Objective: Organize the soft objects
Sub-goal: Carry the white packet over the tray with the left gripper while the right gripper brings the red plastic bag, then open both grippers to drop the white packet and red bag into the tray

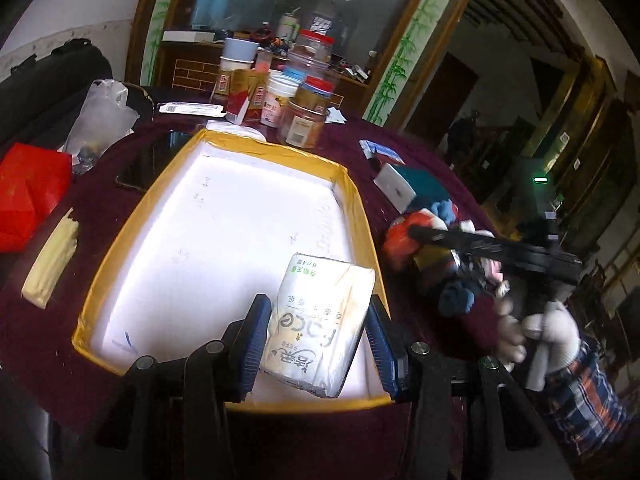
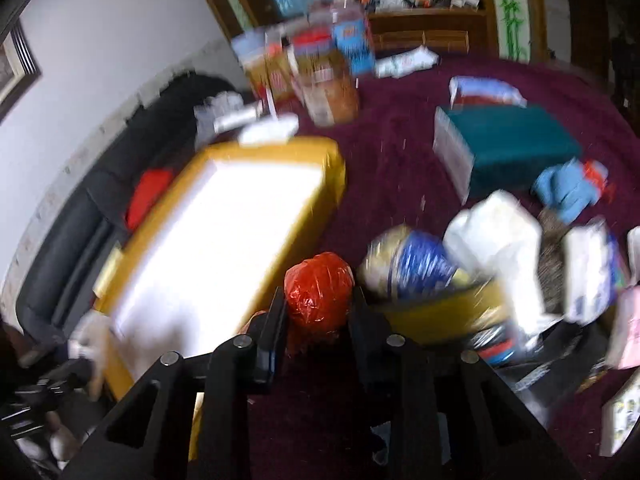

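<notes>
My left gripper (image 1: 316,340) is shut on a white tissue pack (image 1: 320,324) with green print, held over the near right corner of the yellow-rimmed white tray (image 1: 224,220). My right gripper (image 2: 318,316) is shut on a red crinkly plastic-wrapped ball (image 2: 318,294), just right of the tray (image 2: 224,216). In the left wrist view the right gripper (image 1: 416,232) reaches into a pile of soft items (image 1: 452,264) right of the tray. The right wrist view is motion-blurred.
Jars, cartons and cups (image 1: 280,92) crowd the far side of the maroon table (image 1: 400,152). A red box (image 1: 28,192) and a pale yellow strip (image 1: 52,260) lie left of the tray. A teal box (image 2: 508,144), blue cloth (image 2: 560,192) and white packs (image 2: 500,240) lie right.
</notes>
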